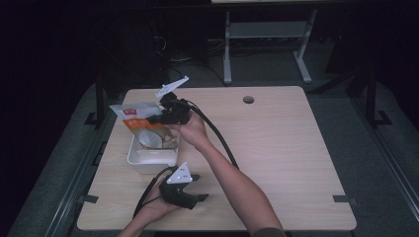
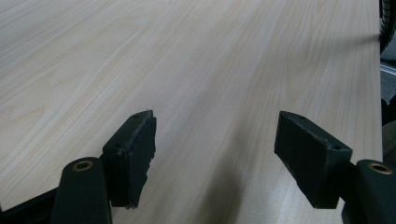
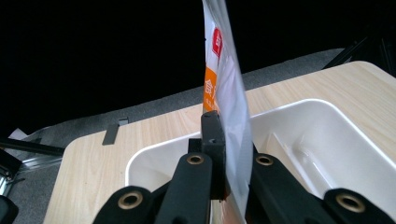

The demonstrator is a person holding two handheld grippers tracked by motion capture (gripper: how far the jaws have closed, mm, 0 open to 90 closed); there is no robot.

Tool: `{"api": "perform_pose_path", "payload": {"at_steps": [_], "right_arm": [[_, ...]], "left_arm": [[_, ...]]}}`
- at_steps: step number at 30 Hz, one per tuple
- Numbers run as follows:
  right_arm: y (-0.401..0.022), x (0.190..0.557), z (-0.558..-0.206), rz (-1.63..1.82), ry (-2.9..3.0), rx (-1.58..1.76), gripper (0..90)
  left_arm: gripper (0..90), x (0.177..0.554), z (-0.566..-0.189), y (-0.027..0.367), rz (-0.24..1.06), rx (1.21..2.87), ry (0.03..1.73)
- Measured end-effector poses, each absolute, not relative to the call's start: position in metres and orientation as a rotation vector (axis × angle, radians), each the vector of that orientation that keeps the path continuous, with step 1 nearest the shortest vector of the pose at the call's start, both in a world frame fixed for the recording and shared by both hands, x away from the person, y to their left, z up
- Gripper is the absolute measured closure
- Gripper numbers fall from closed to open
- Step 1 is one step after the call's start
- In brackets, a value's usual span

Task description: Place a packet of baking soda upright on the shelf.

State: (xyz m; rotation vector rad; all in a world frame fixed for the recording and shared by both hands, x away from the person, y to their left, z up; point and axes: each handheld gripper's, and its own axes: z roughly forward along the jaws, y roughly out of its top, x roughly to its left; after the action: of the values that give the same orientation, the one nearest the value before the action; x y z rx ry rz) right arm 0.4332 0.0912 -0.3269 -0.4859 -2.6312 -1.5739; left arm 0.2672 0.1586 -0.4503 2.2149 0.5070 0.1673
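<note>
A pale wooden table (image 1: pixel 276 148) stood in a dark room, with grey floor around it and a metal frame behind. Over its left half the right gripper (image 1: pixel 157 118) was clenched on a snack bag (image 1: pixel 134 114), white and silver with an orange band and a red mark; in the right gripper view the 2 black jaws pinched the bag (image 3: pixel 229 88) edge-on, and it rose upright between them. The bag hung above a white plastic tray (image 1: pixel 148 159), which sat on the table near the left edge; the right gripper view showed the tray (image 3: pixel 327 126) just below the jaws, its inner walls bare. Nearer the front edge the left gripper (image 1: pixel 193 187) rested low over the wood, released, its 2 jaws spread wide with only bare table (image 2: pixel 196 60) between them, well apart from the tray
</note>
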Motion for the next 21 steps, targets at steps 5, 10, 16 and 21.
{"api": "perform_pose_path", "payload": {"at_steps": [5,10,16,21], "right_arm": [[0.094,0.433,-0.339,-1.586,-2.59,-0.494,89.8],[0.096,0.433,-0.35,-1.59,-2.578,-0.515,89.8],[0.092,0.437,-0.358,-1.598,-2.557,-0.561,88.9],[0.087,0.438,-0.359,-1.552,-2.597,-0.574,79.8]], "left_arm": [[28.7,0.266,-0.451,0.157,0.175,2.224,0.499],[28.8,0.266,-0.451,0.157,0.18,2.235,0.499],[28.8,0.266,-0.451,0.157,0.179,2.238,0.496],[28.8,0.266,-0.45,0.157,0.176,2.232,0.498]]}}
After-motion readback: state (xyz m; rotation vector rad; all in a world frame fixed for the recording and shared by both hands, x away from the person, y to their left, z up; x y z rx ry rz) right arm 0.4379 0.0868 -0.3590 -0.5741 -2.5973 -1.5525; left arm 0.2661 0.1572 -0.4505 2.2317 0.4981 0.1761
